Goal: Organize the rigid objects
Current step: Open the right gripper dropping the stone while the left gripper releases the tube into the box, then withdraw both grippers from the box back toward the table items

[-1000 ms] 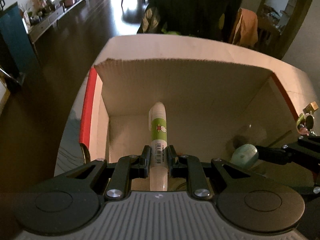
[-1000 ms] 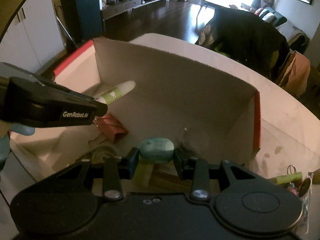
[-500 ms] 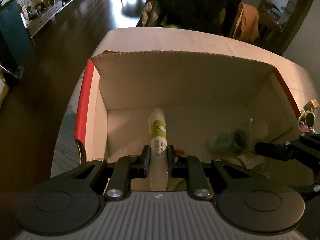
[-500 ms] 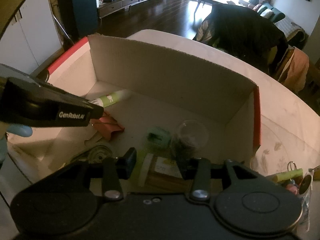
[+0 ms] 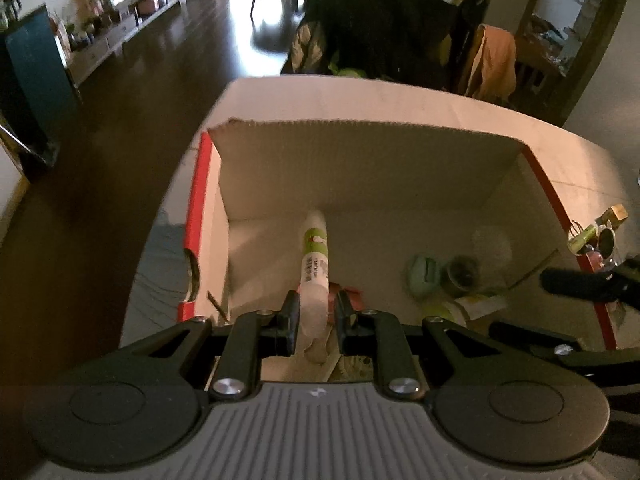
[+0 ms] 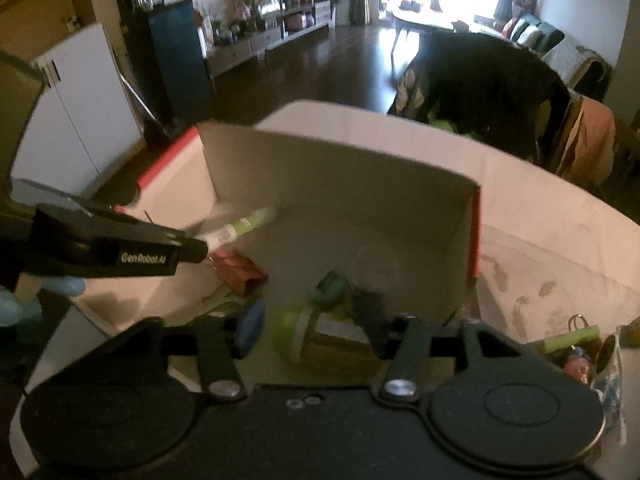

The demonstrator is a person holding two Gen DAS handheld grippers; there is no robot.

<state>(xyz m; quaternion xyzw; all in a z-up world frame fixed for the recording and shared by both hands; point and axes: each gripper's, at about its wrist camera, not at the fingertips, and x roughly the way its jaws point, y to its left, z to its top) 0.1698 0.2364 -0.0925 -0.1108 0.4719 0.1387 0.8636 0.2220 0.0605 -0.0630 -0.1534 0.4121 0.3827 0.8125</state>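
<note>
Now the right gripper stands with its jaws spread wide and nothing between them; a second ago they were clamped on the small mint-green oval case, which half a second ago already lay loose on the floor of the open cardboard box with red-taped edges. That case sits ahead of the right jaws, touching or just beside a dark round thing under a clear plastic dome. A green-lidded jar with a tan label lies on its side directly below the open right jaws. So the right hand's drop is done, and I judge it free to go for more things, such as the yellow-green tube and keyring clutter on the worktop outside the box, off to the right of those jaws.

The left gripper is mid-release. Its jaws gripped the white tube with a green label and barcode tightly in both earlier views; now a narrow gap shows on either side of the tube's rear end, so the hold looks loosened rather than firm. The tube points straight out ahead of the left jaws toward the far box wall, over the box floor. A red folded packet lies just under and right of the left jaws. I expect the tube to land beside it once the jaws widen.
</note>
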